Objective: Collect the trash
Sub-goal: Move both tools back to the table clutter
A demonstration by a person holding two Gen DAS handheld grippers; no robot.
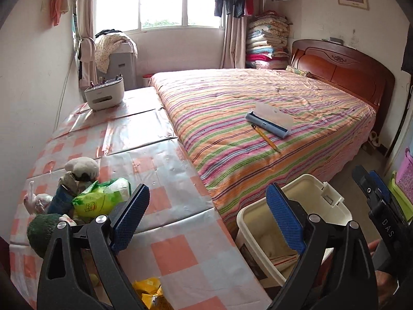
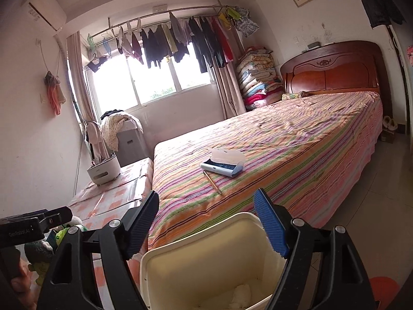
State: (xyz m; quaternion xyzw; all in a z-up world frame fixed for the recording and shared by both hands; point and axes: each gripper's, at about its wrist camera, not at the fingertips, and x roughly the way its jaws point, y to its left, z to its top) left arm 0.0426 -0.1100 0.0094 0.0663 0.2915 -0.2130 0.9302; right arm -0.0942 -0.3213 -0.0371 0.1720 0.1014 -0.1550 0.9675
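Note:
My left gripper [image 1: 206,217] is open and empty above the checkered table [image 1: 144,160]. A green-and-white wrapper [image 1: 103,199] lies on the table to its left, and a yellow wrapper [image 1: 148,292] lies at the table's near edge below it. A cream trash bin [image 1: 333,201] stands on the floor between table and bed, under the left gripper's right finger. My right gripper [image 2: 206,222] is open and empty directly above the bin [image 2: 206,266]. Crumpled white paper [image 2: 241,294] lies in the bin's bottom.
Soft toys [image 1: 80,168] sit by the green wrapper. A white organizer [image 1: 104,95] stands at the table's far end. A blue pencil case [image 1: 269,121] and a pencil [image 1: 265,138] lie on the striped bed [image 1: 258,98]. Plastic baskets [image 1: 405,175] stand on the right.

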